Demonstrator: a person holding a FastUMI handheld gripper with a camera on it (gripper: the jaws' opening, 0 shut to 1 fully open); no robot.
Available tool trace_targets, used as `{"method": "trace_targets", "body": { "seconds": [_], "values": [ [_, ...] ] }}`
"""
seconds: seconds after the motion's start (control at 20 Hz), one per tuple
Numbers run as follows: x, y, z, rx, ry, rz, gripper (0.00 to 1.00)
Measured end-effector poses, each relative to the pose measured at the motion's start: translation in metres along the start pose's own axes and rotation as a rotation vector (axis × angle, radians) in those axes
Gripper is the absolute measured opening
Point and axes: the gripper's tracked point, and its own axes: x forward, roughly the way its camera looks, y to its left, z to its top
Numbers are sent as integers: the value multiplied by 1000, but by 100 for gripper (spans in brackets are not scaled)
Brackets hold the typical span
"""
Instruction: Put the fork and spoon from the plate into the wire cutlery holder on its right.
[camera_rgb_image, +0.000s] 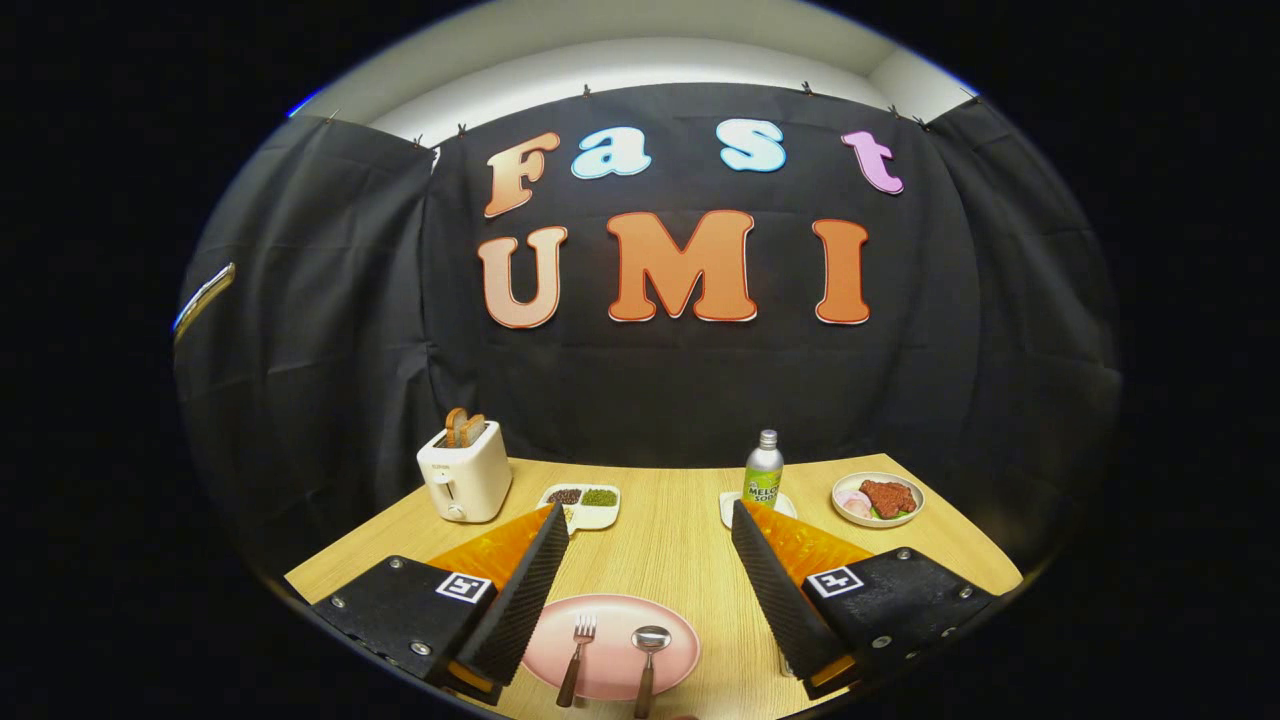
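1. Gripper: the two fingers are spread wide apart. Nothing sits between the pads, and neither finger touches any object. The gripper hangs above the near part of the table.
2. Table: a light wood-grain surface runs ahead of the fingers as far as the booth's black cloth wall.
3. Plate: a pink round plate lies on the table below and between the fingers, close to their base. The left finger overlaps the plate's left rim in the gripper view.
4. Fork: it lies on the plate, on the side nearer the left finger, tines pointing away from the gripper. The handle is brown.
5. Spoon: it lies on the plate just beside the fork, on the side nearer the right finger, bowl pointing away. The two utensils are roughly parallel and do not touch.
6. Wire cutlery holder: I cannot tell where it stands; a small piece of metal shows at the base of the right finger, too little to identify.
7. Toaster: white, beyond the left finger, with toast slices standing in its slots.
8. Divided dish: white, just beyond the left fingertip, beside the toaster, holding dark and green contents.
9. Bottle: upright, beyond the right fingertip, standing on a small white coaster.
10. Food plate: beyond the right finger, just beside the bottle.
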Motion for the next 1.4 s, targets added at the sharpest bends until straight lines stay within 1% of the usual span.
{"method": "trace_targets", "body": {
  "seconds": [0.25,0.4,0.7,0.9,1.15,1.35,1.4],
  "values": [
    [7,-3,-14,3,16,-4,98],
    [12,-5,-36,4,43,-10,98],
    [20,-7,-105,-57,150,-14,99],
    [21,-7,-148,-63,245,-9,99],
    [21,-4,-191,-66,348,0,98],
    [14,1,-218,-80,412,14,85],
    [13,3,-223,-83,429,16,79]
  ]
}}
